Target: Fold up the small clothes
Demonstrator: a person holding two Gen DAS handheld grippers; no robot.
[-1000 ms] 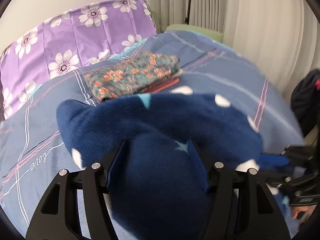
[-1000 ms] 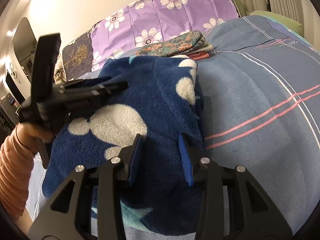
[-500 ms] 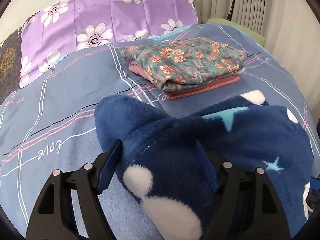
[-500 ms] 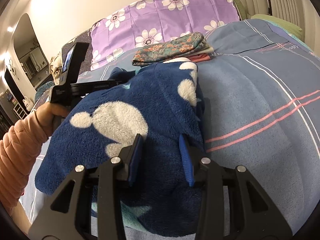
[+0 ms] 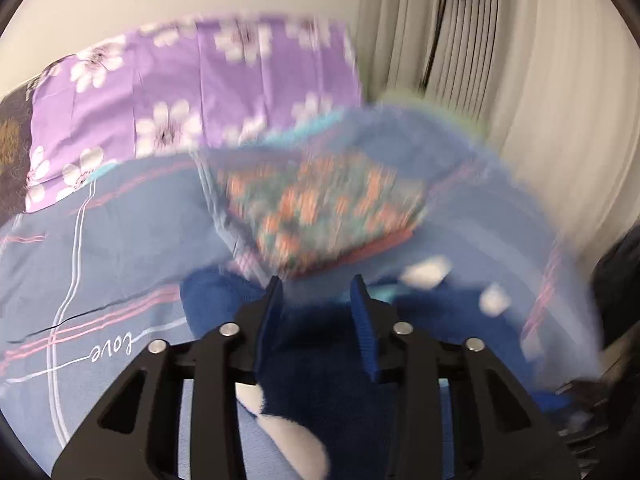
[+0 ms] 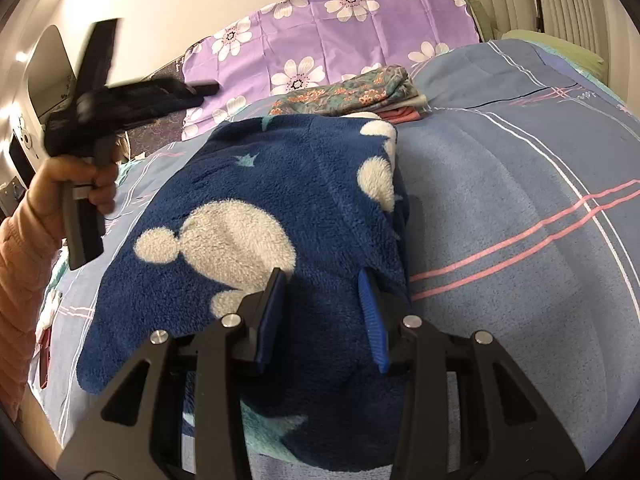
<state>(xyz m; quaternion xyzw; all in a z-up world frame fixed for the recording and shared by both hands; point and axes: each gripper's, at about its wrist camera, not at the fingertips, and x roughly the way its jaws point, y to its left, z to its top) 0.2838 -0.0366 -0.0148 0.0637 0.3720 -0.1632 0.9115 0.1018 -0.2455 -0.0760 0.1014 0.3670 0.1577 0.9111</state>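
1. lying across the blue-grey plaid bedcover (image 6: 520,184) is the navy fleece garment with white blobs and pale stars (image 6: 280,184), doubled over, just in front of a stack of folded floral clothes (image 6: 360,94) near the purple flowered pillow (image 6: 340,32).
2. the right gripper (image 6: 322,312) pinches a thick bunch of the fleece near its lower edge, pads sunk into the pile.
3. the left gripper (image 5: 316,312), seen lifted in the person's hand (image 6: 80,184) from the right wrist view, is closing; its own blurred view shows fleece below and between the fingers, but i cannot tell whether the pads press on it.
4. judged by its look, the fleece is soft, thick, light and limp, not slippery; it will sag and bulge, so a hold at corners or along a folded edge, taking every layer, should suit.
5. against the earlier frames, the left gripper opened wide off the fleece, rose above it and now narrows; the right one has not shifted.
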